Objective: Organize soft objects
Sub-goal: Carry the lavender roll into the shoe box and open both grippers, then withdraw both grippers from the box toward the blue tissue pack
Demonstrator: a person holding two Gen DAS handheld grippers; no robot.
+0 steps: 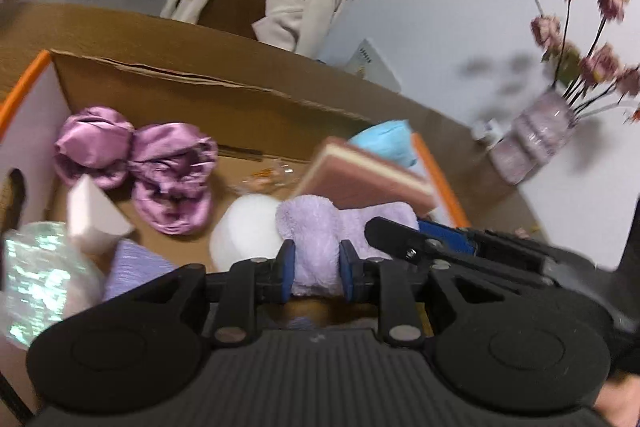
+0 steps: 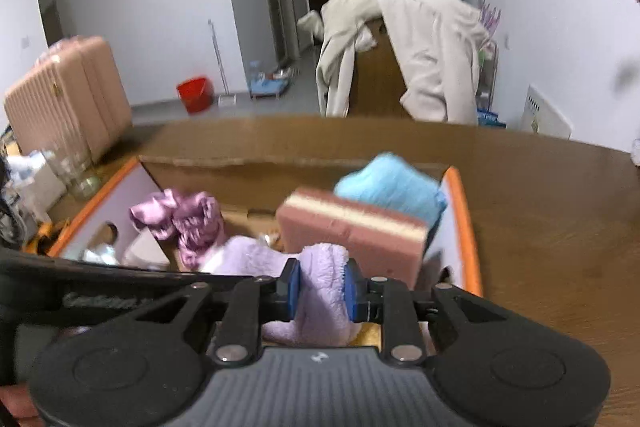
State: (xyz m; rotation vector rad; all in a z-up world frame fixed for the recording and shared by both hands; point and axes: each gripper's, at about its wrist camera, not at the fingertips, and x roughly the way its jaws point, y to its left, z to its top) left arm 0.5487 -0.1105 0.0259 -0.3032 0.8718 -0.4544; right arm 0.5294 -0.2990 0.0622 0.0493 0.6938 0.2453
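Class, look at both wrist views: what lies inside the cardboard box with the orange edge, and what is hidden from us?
Inside the cardboard box: purple satin cloths, a pink sponge block, a blue towel, a white roll and a white wedge. The lilac fleece cloth, gripped by both grippers, hides the floor beneath it.

One lilac towel (image 1: 316, 227), one blue towel (image 2: 394, 187), one pink sponge (image 2: 352, 227), one box (image 1: 192, 87).

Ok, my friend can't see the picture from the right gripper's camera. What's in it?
The right gripper pinches a fluffy lilac towel over an open cardboard box on a brown table. Inside are a pink sponge, a blue cloth and shiny purple fabric. A beige coat hangs behind.
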